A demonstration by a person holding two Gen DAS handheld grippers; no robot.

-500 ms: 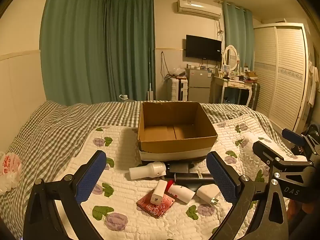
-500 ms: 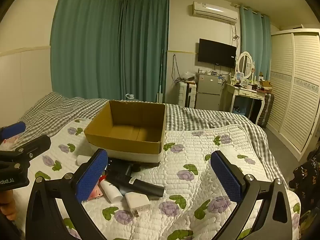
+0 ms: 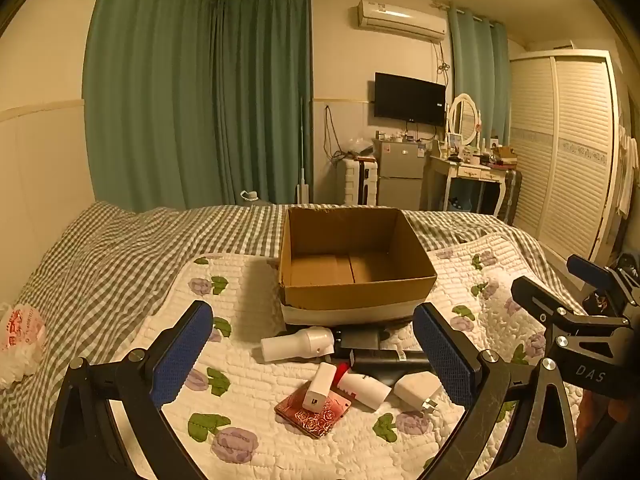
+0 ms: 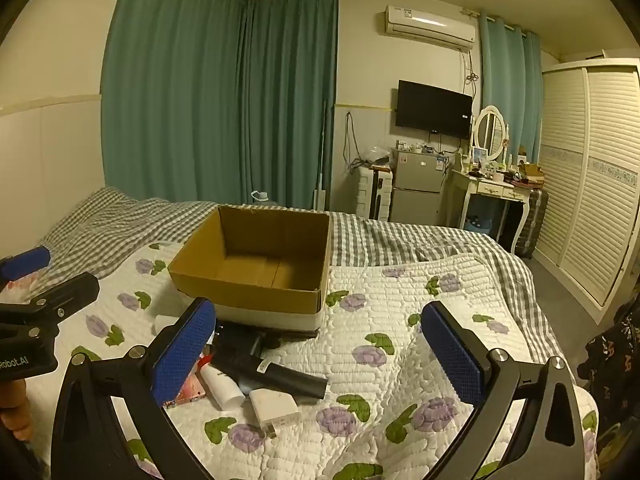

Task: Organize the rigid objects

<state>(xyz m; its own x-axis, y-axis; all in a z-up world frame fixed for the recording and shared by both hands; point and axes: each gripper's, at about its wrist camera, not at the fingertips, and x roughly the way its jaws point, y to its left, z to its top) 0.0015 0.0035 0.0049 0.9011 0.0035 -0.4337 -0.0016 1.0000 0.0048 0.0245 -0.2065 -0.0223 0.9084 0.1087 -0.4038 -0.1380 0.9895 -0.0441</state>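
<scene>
An empty cardboard box (image 3: 352, 264) stands on the quilted bed; it also shows in the right wrist view (image 4: 256, 264). In front of it lies a pile: a white bottle (image 3: 298, 344), a black cylinder (image 3: 390, 360), a white tube with a red cap (image 3: 364, 386), a small white charger (image 3: 319, 386) on a red patterned case (image 3: 312, 412), and a white plug adapter (image 3: 416, 388). My left gripper (image 3: 312, 360) is open above the pile. My right gripper (image 4: 320, 356) is open, above the black cylinder (image 4: 276, 372) and the adapter (image 4: 276, 404).
A red-and-white plastic bag (image 3: 20, 332) lies at the bed's left edge. Beyond the bed stand green curtains, a small fridge (image 3: 400, 176), a dressing table (image 3: 476, 172) and a louvred wardrobe (image 3: 568, 152). The right gripper also shows at the right of the left wrist view (image 3: 580, 300).
</scene>
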